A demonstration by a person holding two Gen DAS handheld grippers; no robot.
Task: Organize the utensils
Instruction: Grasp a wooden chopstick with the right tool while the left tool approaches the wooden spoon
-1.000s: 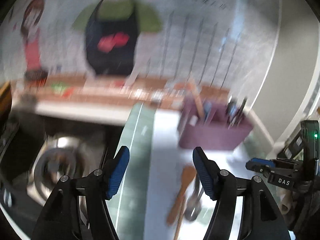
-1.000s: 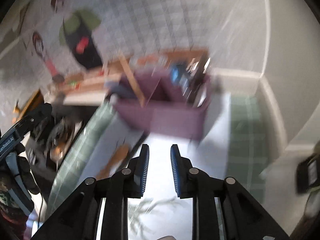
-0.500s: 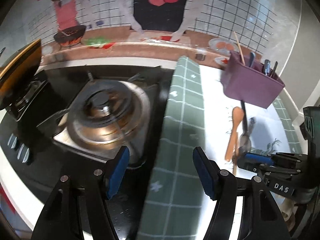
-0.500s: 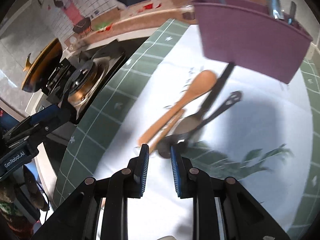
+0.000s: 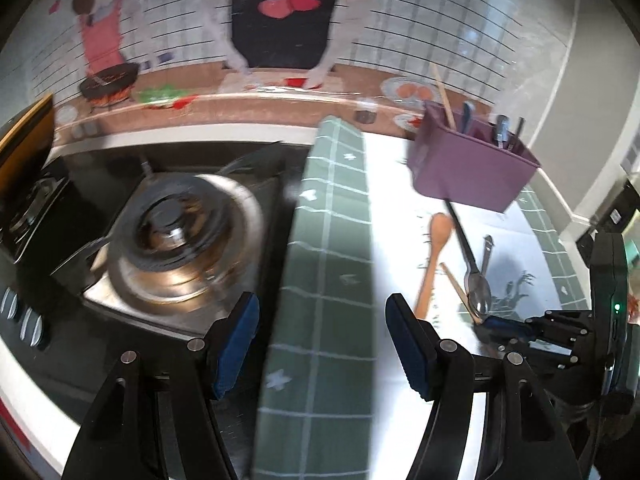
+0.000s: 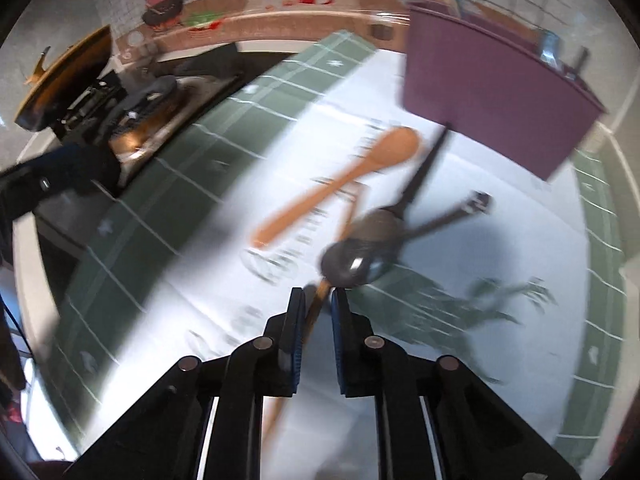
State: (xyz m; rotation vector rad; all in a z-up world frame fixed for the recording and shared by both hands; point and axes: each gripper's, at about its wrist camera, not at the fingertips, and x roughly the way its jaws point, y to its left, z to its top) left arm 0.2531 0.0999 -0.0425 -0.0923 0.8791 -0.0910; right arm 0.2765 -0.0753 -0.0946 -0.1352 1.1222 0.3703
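A purple utensil holder (image 5: 474, 170) stands at the back of a white mat and holds several utensils; it also shows in the right wrist view (image 6: 492, 92). Before it lie a wooden spoon (image 6: 340, 184), a black-handled metal spoon (image 6: 384, 224), a second metal spoon (image 6: 452, 216) and a thin wooden stick (image 6: 316, 308). My right gripper (image 6: 318, 300) is low over the mat, its jaws nearly closed around the stick, a small gap left. My left gripper (image 5: 322, 332) is open and empty above the green checked cloth (image 5: 320, 280).
A gas stove burner (image 5: 176, 240) lies left of the cloth. A yellow-rimmed black pan (image 6: 60, 80) is at the far left. A tiled wall with cartoon figures (image 5: 280, 20) runs along the back.
My right gripper has dropped toward the loose utensils and its fingers now straddle the wooden stick. My left gripper view has swung from the holder to the stove and then steadied.
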